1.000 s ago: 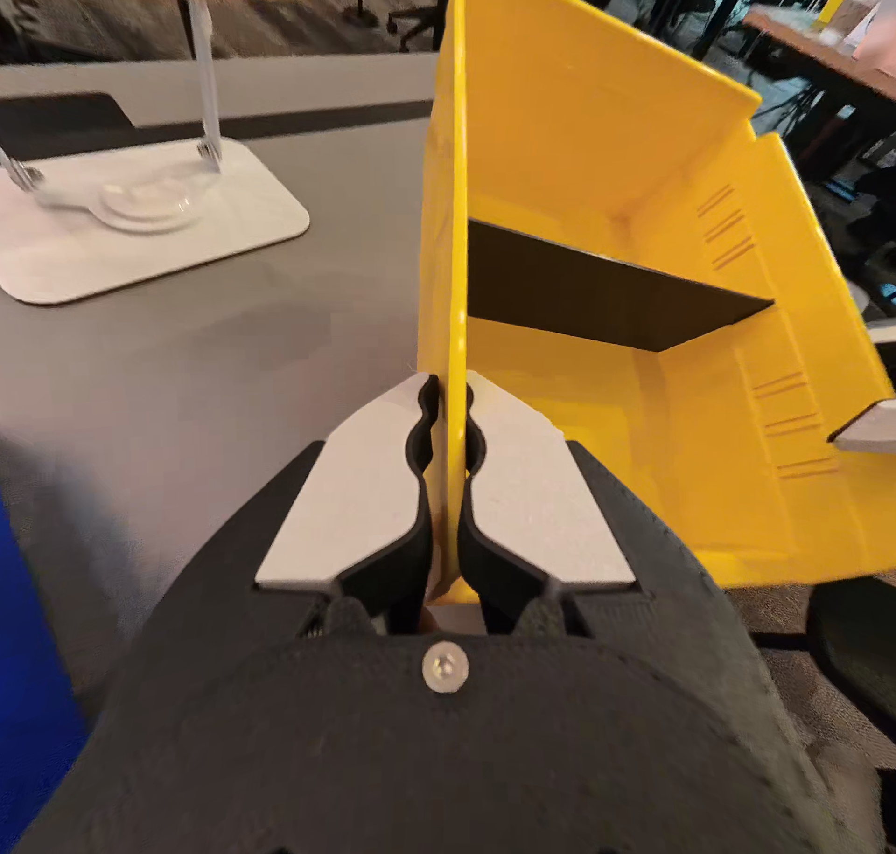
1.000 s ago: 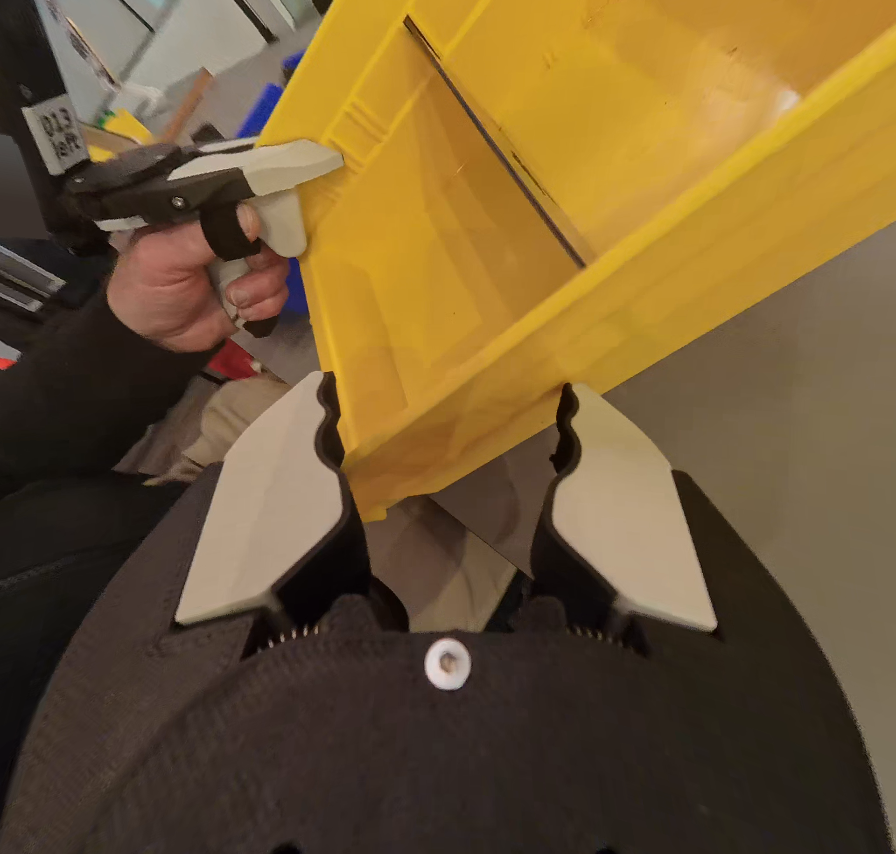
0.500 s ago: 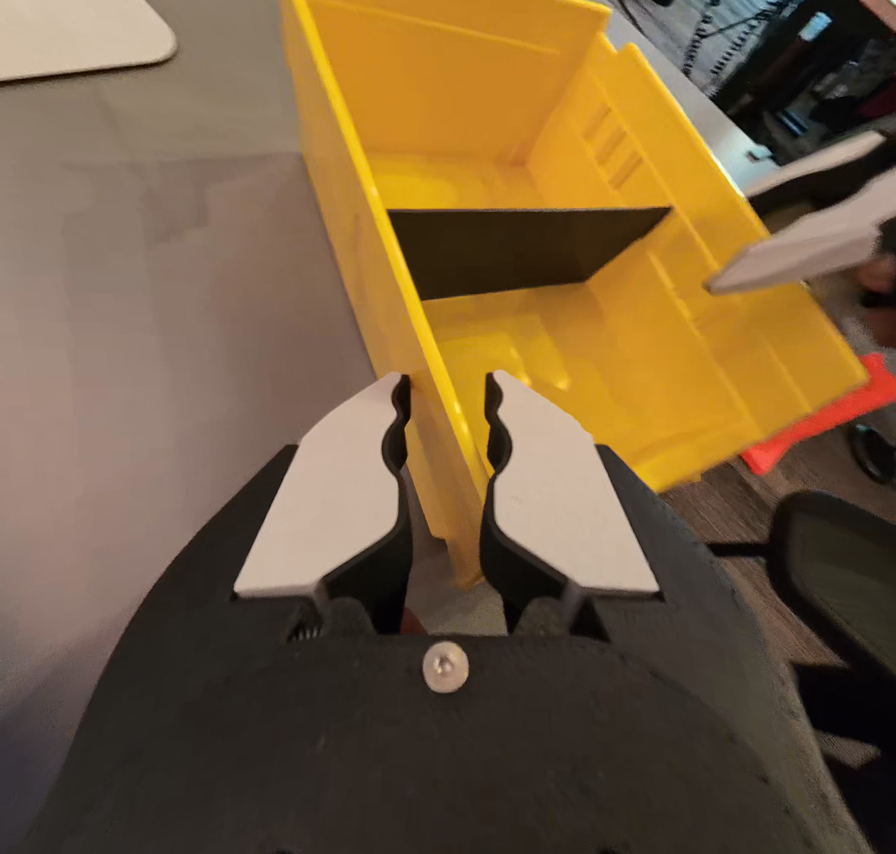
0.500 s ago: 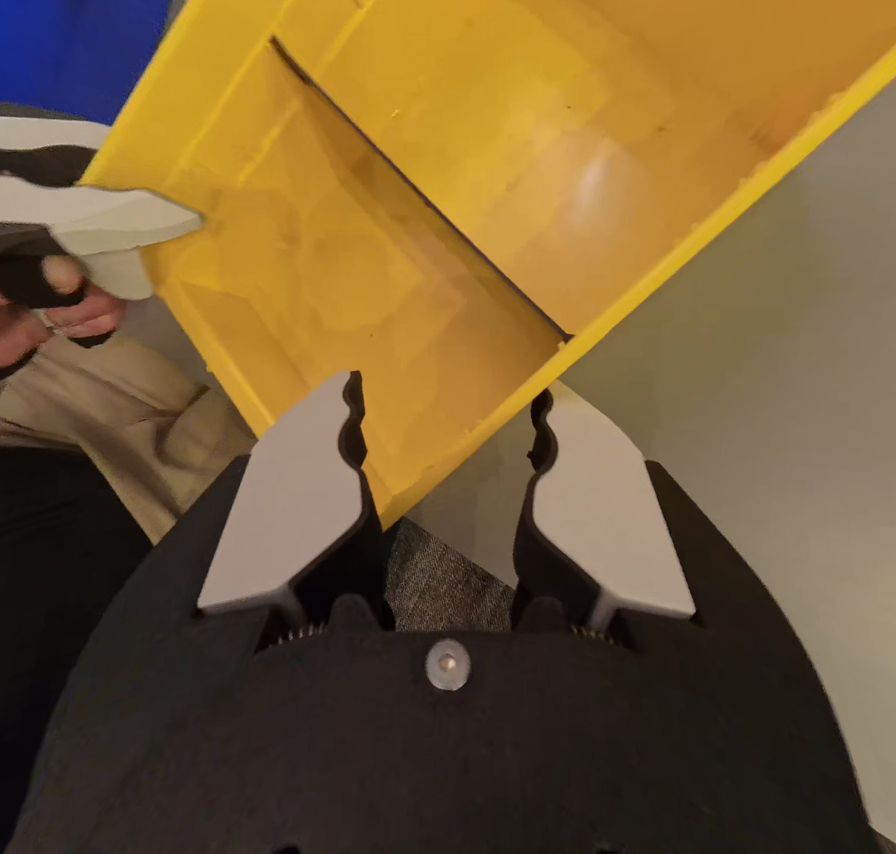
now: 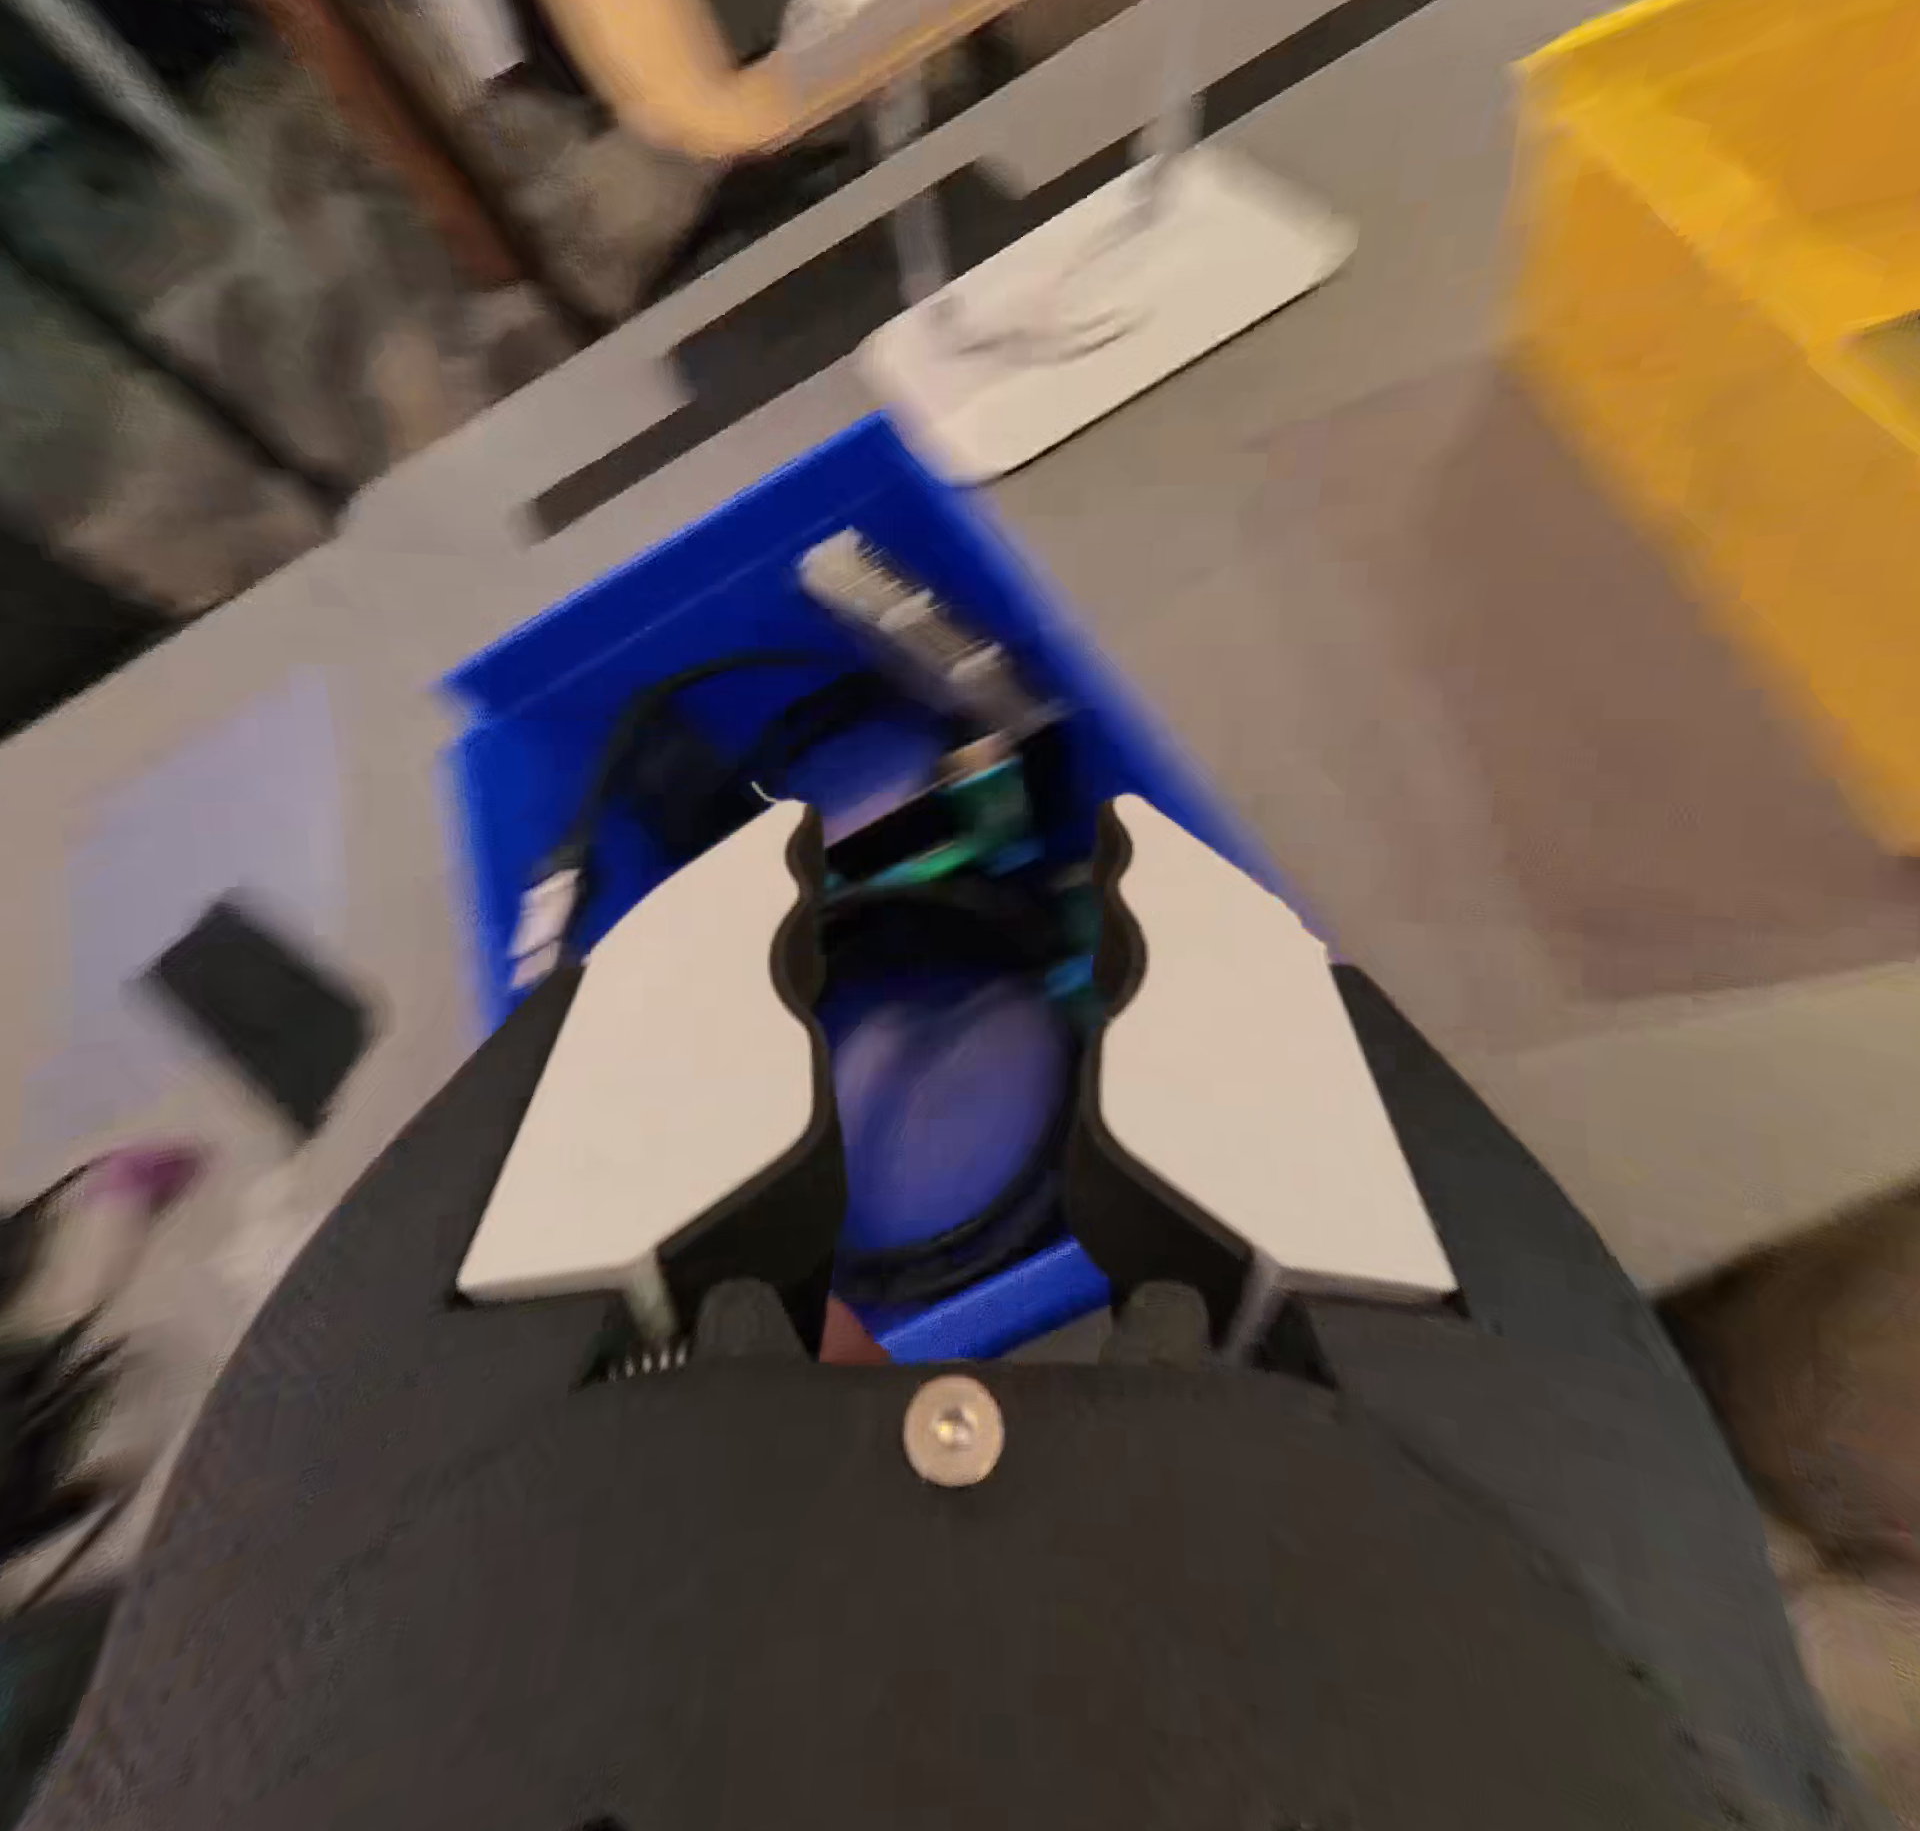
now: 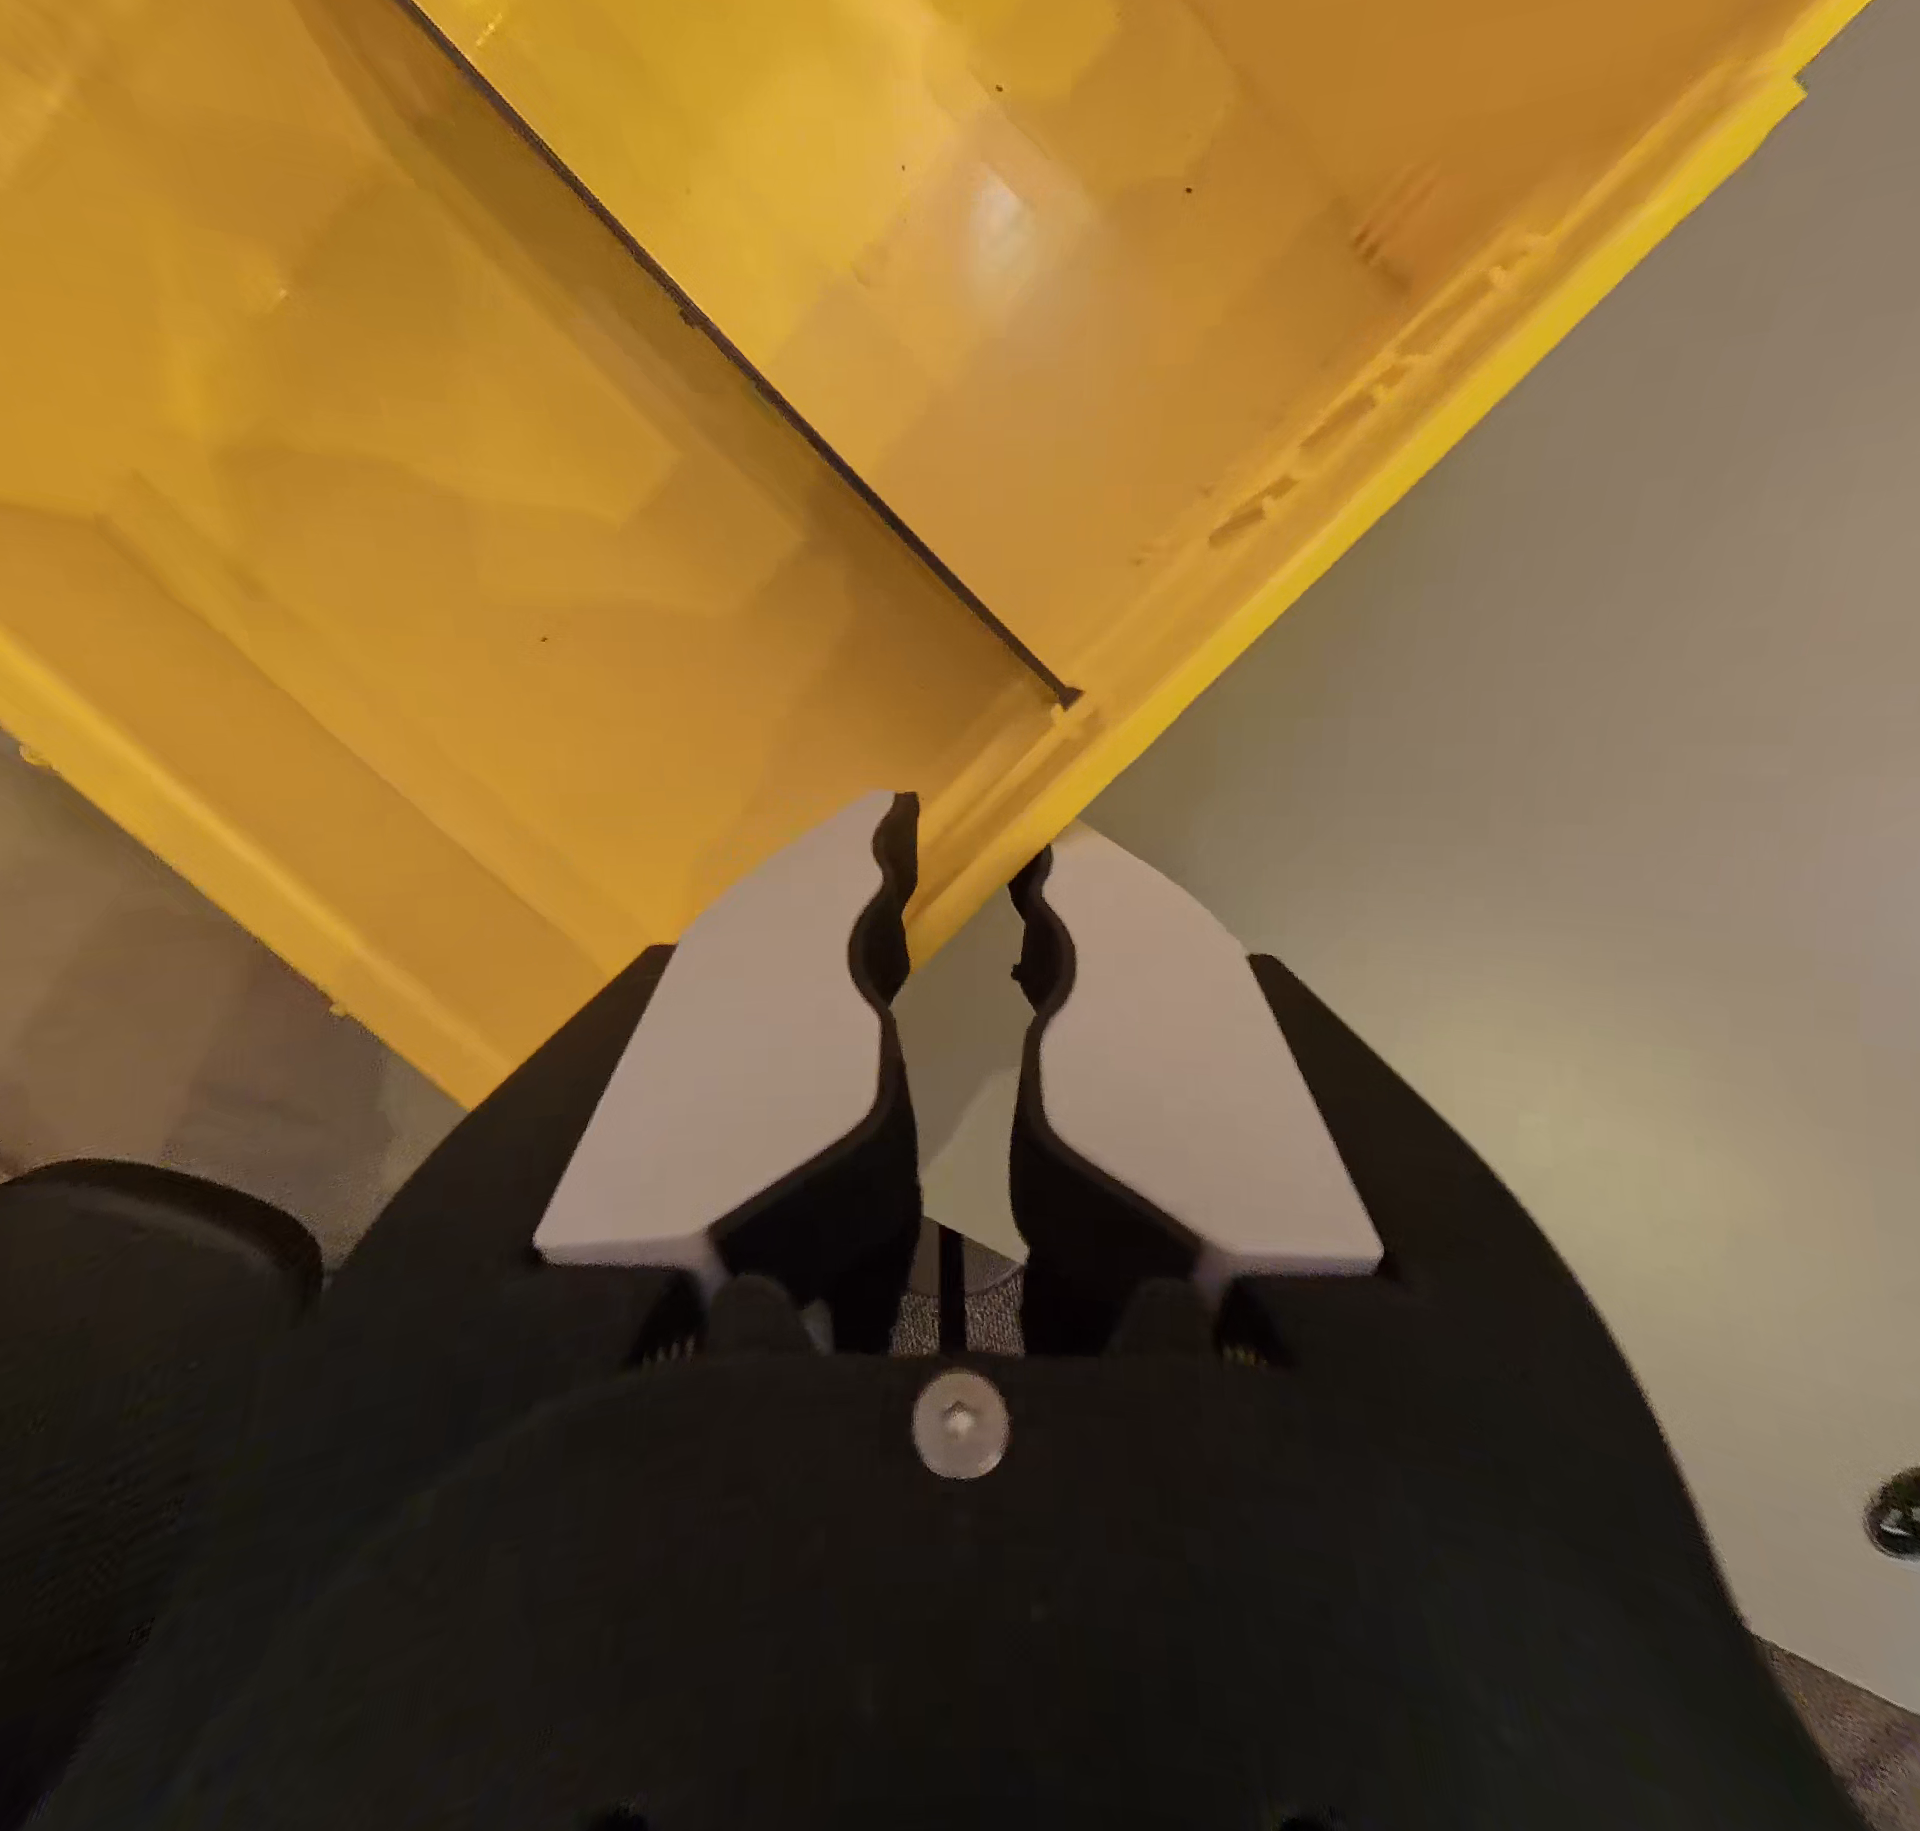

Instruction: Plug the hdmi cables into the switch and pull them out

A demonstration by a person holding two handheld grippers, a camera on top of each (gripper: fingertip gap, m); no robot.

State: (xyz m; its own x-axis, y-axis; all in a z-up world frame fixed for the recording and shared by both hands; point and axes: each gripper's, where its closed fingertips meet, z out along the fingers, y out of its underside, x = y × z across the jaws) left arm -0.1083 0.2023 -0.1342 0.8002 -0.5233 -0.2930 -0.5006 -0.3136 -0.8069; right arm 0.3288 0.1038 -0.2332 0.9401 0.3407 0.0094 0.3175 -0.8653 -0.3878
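Observation:
In the blurred left wrist view, my left gripper (image 5: 956, 815) is open and empty above a blue bin (image 5: 727, 576). The bin holds coiled black cables (image 5: 623, 753) and a grey boxy device with a row of ports (image 5: 904, 628), likely the switch. A green part (image 5: 977, 805) shows between my fingers. In the right wrist view, my right gripper (image 6: 971, 836) is closed on the rim of a yellow bin (image 6: 520, 534), with one finger inside the wall and one outside. The yellow bin has a black divider (image 6: 727, 358) and nothing else in it.
The yellow bin (image 5: 1714, 431) stands to the right of the blue bin on the grey table (image 6: 1558, 742). A white stand base (image 5: 1122, 327) sits behind the blue bin. A flat black object (image 5: 260, 1012) lies to its left. The table edge and floor lie below. The gap from one gripper's tips to the other's is roughly 45 centimetres.
My left gripper let go of the yellow bin's wall, opened wide and swung left over the blue bin. My right gripper went from open to closed on the yellow bin's rim.

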